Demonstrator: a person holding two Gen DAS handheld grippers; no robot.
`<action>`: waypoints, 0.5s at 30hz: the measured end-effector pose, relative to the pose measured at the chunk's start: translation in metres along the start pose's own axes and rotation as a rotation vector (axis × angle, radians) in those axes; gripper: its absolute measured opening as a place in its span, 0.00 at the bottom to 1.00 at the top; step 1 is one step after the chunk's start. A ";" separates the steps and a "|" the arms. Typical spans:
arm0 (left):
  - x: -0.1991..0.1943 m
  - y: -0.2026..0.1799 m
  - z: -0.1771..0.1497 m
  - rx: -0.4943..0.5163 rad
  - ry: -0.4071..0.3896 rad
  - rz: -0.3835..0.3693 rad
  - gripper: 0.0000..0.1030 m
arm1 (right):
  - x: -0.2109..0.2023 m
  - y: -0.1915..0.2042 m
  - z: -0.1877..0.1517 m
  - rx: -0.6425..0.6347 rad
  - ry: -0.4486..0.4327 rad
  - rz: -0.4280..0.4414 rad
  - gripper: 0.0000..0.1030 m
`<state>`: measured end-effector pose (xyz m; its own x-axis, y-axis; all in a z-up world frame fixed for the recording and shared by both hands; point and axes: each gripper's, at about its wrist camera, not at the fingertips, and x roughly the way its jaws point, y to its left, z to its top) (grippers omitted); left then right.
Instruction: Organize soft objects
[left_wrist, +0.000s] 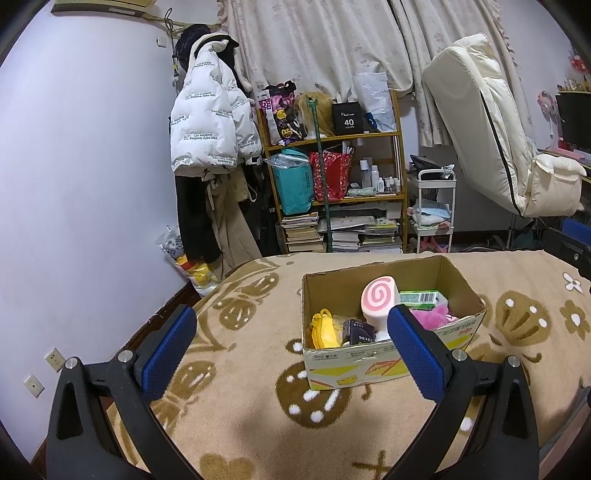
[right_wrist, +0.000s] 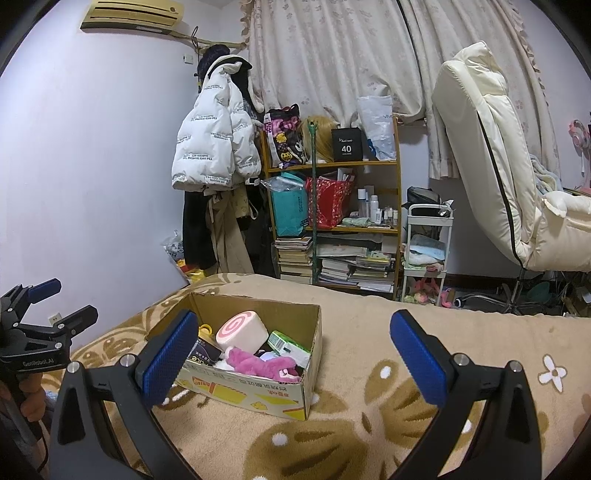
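Left gripper (left_wrist: 291, 336): jaws wide apart, holding nothing, touching nothing, raised above the beige blanket (left_wrist: 240, 417) just in front of the cardboard box (left_wrist: 369, 363). Right gripper (right_wrist: 291, 341): jaws also wide apart and empty, to the right of the same box. Inside the box: pink swirl cushion (right_wrist: 242, 330) lying tilted in the middle, pink plush toy (right_wrist: 262, 365) at the near side, yellow soft thing (left_wrist: 324, 329) in one corner, green packet (left_wrist: 419, 297), small dark box (left_wrist: 356, 331). Shelf (left_wrist: 334, 136) with bags and books behind, against the wall.
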<state>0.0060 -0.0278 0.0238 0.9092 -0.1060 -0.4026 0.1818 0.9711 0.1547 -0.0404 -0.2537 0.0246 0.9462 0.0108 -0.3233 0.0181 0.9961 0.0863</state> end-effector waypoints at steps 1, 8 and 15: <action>0.000 0.000 0.000 0.001 -0.004 0.004 0.99 | 0.000 0.001 0.001 -0.001 0.001 0.000 1.00; -0.001 -0.003 -0.001 0.024 -0.007 0.015 0.99 | 0.000 0.000 -0.002 -0.001 0.002 -0.003 1.00; -0.001 -0.004 0.000 0.028 0.000 0.011 0.99 | -0.002 -0.004 -0.008 -0.007 0.009 -0.009 1.00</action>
<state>0.0046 -0.0315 0.0237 0.9113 -0.0952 -0.4007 0.1821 0.9658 0.1847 -0.0448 -0.2572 0.0172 0.9432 0.0028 -0.3322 0.0240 0.9968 0.0764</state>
